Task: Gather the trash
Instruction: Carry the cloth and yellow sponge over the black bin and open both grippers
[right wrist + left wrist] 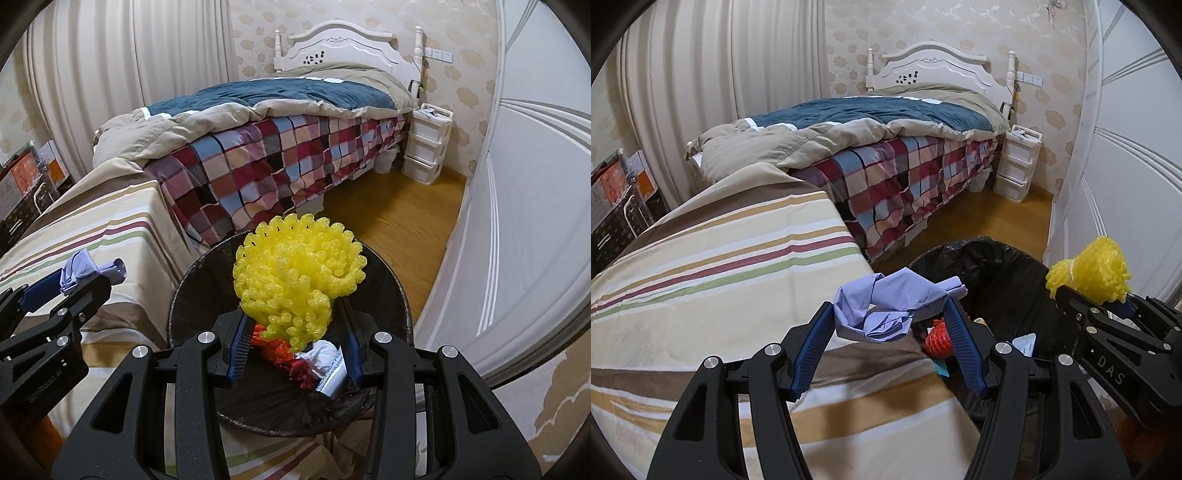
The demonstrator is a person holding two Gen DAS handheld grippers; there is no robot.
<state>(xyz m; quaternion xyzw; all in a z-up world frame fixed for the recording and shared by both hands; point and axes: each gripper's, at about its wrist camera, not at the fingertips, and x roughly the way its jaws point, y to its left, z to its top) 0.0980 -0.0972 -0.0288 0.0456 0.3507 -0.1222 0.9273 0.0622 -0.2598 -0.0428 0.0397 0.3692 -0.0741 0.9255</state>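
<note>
My left gripper (892, 314) is shut on a crumpled lilac paper wad (886, 306) and holds it over the edge of the striped cover, beside the bin. It also shows in the right wrist view (86, 275). My right gripper (295, 317) is shut on a yellow foam fruit net (301, 269) and holds it above the black-lined trash bin (192, 295). The net also shows in the left wrist view (1089, 273). Inside the bin lie orange netting (273, 347), a red scrap and white wrappers (325, 358).
A striped cover (701, 277) drapes a surface on the left. A bed with a checked sheet (905, 177) stands behind. A white drawer unit (1015, 162) is beside the bed. White wardrobe doors (517, 221) are on the right. Wooden floor (399, 218) lies between.
</note>
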